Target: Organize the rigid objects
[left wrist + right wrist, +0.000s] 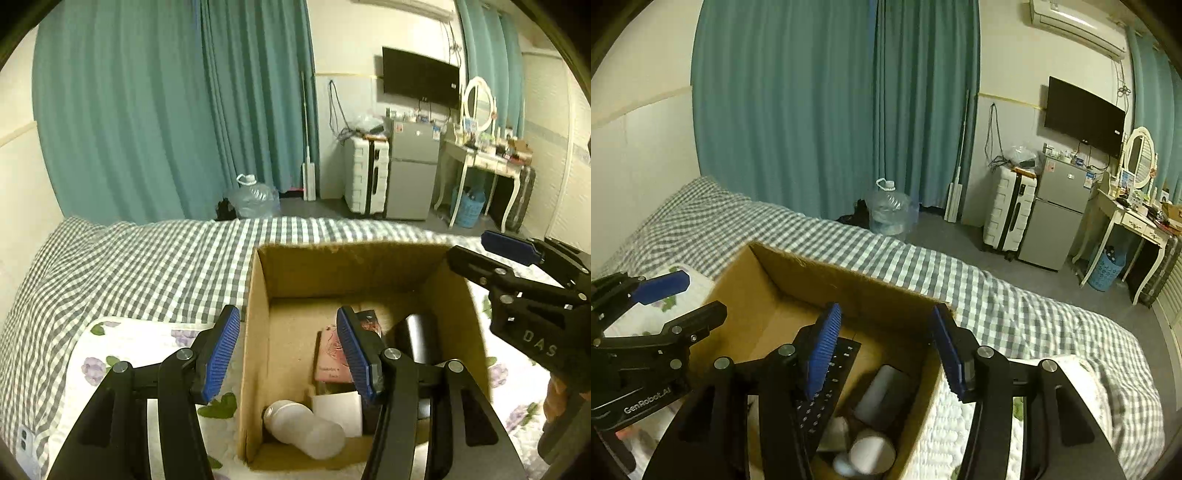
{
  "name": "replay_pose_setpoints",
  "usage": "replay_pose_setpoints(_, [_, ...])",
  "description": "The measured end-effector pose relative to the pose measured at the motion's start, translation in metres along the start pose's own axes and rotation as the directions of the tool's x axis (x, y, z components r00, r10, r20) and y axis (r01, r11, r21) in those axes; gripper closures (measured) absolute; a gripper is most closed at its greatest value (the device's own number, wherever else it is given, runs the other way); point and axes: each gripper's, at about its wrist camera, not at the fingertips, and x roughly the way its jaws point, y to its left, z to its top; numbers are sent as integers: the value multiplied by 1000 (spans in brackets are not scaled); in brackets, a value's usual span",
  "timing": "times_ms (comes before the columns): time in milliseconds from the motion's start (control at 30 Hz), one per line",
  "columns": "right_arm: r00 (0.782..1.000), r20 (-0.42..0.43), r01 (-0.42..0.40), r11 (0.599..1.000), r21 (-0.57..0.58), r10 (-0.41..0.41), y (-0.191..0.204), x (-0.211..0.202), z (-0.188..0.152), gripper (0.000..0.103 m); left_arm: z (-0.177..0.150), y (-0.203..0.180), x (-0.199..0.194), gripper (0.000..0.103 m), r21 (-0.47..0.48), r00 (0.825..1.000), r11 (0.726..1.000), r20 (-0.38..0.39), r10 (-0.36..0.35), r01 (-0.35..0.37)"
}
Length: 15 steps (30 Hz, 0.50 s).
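On the left, a checked bedcover [122, 266] runs back to teal curtains [155, 110], with a floral mat [122, 347] on the near side. The left gripper [288, 354] hangs over the near left corner of an open box [258, 332] – jaws wide apart, nothing between them, one pad outside the box wall and one above its inside. In the box lie a white bottle [303, 428] on its side at the near wall, a white carton [338, 411] just beside it, a pink booklet [330, 354] behind, and a black cylinder [419, 339] toward the right. In the right wrist view a perforated black strip [831, 384] leans inside the box too. The right gripper [886, 354] is above the box's right wall – jaws parted, empty. Farther right, across the floor, stand a suitcase [365, 173], a small fridge [412, 170] and a white dressing table [480, 166].
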Motion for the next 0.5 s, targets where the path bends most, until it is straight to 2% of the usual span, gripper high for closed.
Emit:
replay_pose_setpoints(133, [998,46,33,999,9,-34,1,-56,12,52,9,1,-42,43,-6,998,1000,55,-26,26])
replay_pose_setpoints(200, [997,68,46,999,12,-47,1,-85,17,43,12,1,-65,39,-3,995,999,91,-34,35])
replay_pose_setpoints(333, [985,148,83,996,18,-85,9,-149,16,37,13,4,-119,35,2,981,999,192,-37,38])
replay_pose_setpoints(433, [980,180,75,996,38,-81,16,-178,7,25,6,9,-157,31,-12,964,1000,264,-15,19])
replay_pose_setpoints(500, [976,202,75,996,39,-81,21,-190,0,10,0,8,-172,29,-29,954,999,295,53,-46])
